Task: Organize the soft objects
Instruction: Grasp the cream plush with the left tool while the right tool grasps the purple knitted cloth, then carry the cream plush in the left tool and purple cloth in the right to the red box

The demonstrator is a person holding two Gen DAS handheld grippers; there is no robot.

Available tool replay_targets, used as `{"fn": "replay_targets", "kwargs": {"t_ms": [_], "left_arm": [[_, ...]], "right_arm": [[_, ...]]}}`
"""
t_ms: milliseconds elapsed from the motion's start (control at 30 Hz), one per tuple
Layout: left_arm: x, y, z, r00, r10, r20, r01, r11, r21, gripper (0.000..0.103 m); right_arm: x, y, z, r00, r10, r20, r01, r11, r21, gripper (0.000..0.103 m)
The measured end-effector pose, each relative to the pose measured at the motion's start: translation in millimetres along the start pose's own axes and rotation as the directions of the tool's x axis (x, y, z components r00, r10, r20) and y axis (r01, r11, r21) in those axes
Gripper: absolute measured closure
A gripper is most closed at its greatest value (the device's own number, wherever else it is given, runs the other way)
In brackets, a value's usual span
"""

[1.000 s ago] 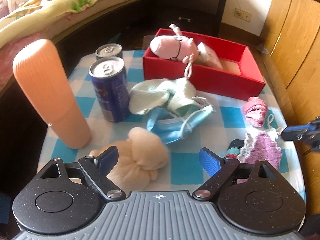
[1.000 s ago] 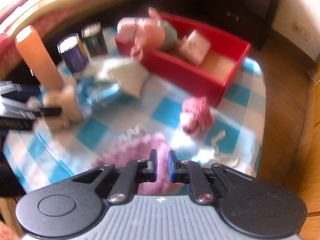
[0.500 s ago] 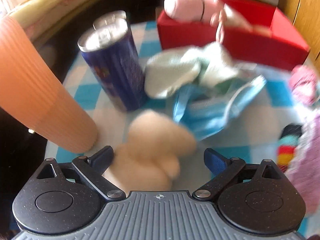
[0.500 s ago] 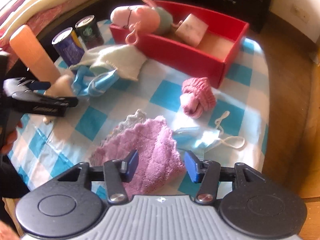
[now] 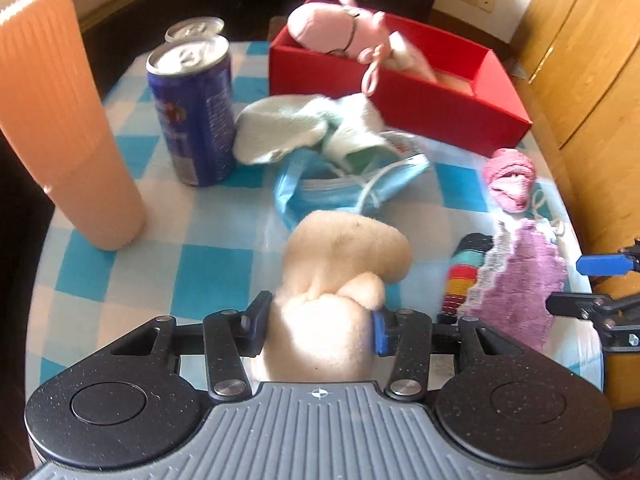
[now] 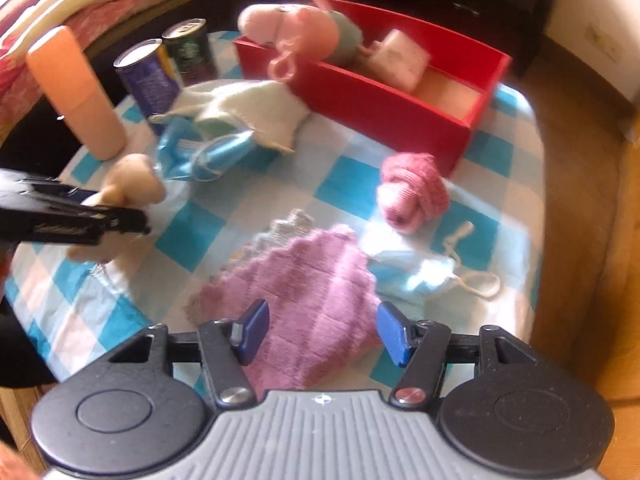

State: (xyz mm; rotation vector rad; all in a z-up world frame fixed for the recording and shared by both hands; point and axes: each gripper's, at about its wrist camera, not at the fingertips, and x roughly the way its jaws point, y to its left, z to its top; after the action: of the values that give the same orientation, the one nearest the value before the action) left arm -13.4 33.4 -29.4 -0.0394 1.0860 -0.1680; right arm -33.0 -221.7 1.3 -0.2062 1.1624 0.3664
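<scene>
Left gripper [image 5: 320,316] jaws pinch cream plush toy [image 5: 340,264] at its body, just above the bench [image 5: 168,248]. Light, squashy; mid-body hold suits. Right gripper [image 6: 320,330] jaws apart over purple cloth [image 6: 308,292].

The cream plush toy [image 5: 340,280] hides its own underside and the left gripper's [image 5: 320,320] inner pads. The striped sock [image 5: 466,276] lies half buried under the purple cloth [image 5: 520,280] — its far end unseen. The right-wrist view blurs throughout — can labels unreadable, the orange cylinder [image 5: 60,120] cut off at the frame's top.
</scene>
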Motion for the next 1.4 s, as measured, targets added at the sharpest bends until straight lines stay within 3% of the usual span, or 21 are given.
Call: {"fn": "replay_targets", "kwargs": {"t_ms": [167, 367, 400, 467, 500, 567, 867, 1033, 1233, 1300, 1400], "left_arm": [[6.4, -9.9, 5.9, 1.000, -0.021, -0.010, 0.021, 1.000, 0.000, 0.054], [17.4, -9.5, 3.3, 0.998, -0.038, -0.051, 0.038, 0.999, -0.006, 0.052], [17.9, -9.9, 3.6, 0.998, -0.037, -0.051, 0.037, 0.999, -0.003, 0.052], [18.1, -10.8, 4.5, 0.998, -0.037, -0.051, 0.037, 0.999, 0.001, 0.051], [17.4, -11.5, 4.7, 0.998, -0.040, -0.049, 0.040, 0.999, 0.002, 0.051], [15.7, -13.3, 5.2, 0.998, -0.045, -0.044, 0.046, 0.999, 0.007, 0.051], [8.0, -16.5, 7.8, 0.998, -0.067, -0.023, 0.067, 0.998, 0.008, 0.050], [11.7, -18.6, 8.2, 0.997, -0.077, -0.033, 0.077, 0.997, 0.010, 0.049], [4.7, -21.2, 11.0, 0.994, -0.109, -0.010, 0.109, 0.994, 0.003, 0.049], [1.9, -22.6, 13.0, 0.994, -0.112, 0.003, 0.112, 0.994, 0.004, 0.049], [-1.9, -25.4, 16.1, 0.992, -0.123, 0.022, 0.123, 0.992, 0.002, 0.049]], "right_arm": [[7.9, 6.9, -0.9, 0.998, -0.049, -0.032, 0.047, 0.997, -0.057, 0.051], [28.5, 26.5, 1.1, 0.996, -0.070, -0.051, 0.061, 0.985, -0.160, 0.051], [30.4, 30.5, 0.6, 0.996, -0.078, -0.047, 0.068, 0.981, -0.184, 0.054], [28.8, 36.5, -0.3, 0.996, -0.071, -0.052, 0.058, 0.976, -0.212, 0.080], [25.6, 38.3, -0.8, 0.997, -0.062, -0.048, 0.050, 0.975, -0.216, 0.083], [18.5, 39.7, -0.9, 0.998, -0.062, -0.026, 0.055, 0.975, -0.216, 0.103], [-23.7, 19.4, 13.9, 0.995, 0.038, 0.094, -0.030, 0.996, -0.088, 0.103], [-28.0, 13.1, 15.5, 0.991, 0.074, 0.109, -0.068, 0.996, -0.061, 0.103], [-41.6, 1.3, 21.4, 0.961, 0.224, 0.164, -0.232, 0.972, 0.036, 0.103], [-43.2, 6.6, 22.4, 0.965, 0.198, 0.171, -0.204, 0.979, 0.017, 0.103], [-45.5, 5.6, 25.8, 0.955, 0.221, 0.196, -0.234, 0.971, 0.044, 0.103]]}}
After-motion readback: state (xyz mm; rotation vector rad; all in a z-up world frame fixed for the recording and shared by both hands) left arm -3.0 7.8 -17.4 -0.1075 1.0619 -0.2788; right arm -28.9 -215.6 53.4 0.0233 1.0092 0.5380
